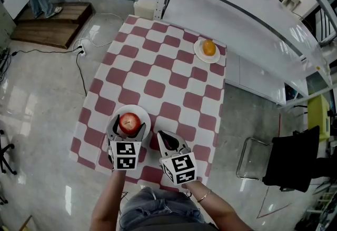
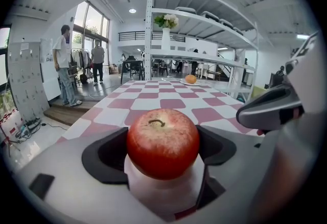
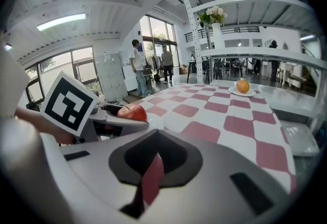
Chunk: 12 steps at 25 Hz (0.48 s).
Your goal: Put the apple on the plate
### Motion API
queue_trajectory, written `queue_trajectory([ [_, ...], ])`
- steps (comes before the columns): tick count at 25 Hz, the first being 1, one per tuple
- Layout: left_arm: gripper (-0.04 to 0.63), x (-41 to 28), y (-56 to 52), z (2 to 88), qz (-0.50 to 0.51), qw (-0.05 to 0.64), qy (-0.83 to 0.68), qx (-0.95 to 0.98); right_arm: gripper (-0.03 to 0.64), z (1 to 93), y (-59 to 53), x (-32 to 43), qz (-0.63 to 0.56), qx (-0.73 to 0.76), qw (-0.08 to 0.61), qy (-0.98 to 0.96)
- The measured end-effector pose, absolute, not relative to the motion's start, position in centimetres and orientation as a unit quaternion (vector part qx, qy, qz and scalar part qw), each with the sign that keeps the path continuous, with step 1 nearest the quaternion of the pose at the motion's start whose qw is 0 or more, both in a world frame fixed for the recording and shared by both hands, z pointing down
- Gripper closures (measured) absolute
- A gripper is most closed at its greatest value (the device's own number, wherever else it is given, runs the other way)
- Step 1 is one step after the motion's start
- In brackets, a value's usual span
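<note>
Glossy round apple [image 2: 162, 141], smooth white plate [image 1: 142, 111]

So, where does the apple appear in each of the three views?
Head view: apple at lower left, between the left gripper's jaws.
Left gripper view: apple in the centre, between the jaws.
Right gripper view: apple left of centre, held in the left gripper.
Shared landmark: the orange, far across the table in all three.

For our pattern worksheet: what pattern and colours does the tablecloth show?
The tablecloth is checkered, dusky red and white rounded squares; it shows best in the head view.
</note>
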<state>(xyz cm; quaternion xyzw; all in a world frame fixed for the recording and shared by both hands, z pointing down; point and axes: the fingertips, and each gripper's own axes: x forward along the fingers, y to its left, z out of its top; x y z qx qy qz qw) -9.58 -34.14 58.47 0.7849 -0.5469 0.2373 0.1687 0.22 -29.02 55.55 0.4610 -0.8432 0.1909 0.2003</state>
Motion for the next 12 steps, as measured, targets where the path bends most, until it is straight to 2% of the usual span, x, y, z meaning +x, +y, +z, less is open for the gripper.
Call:
queue_trajectory([
  [12,0.177,-9.36,-34.33,58.84,0.233,0.161,-0.547,0.788,0.606,55.67,-28.95,0.33,0.192,0.461,0.204,-0.842],
])
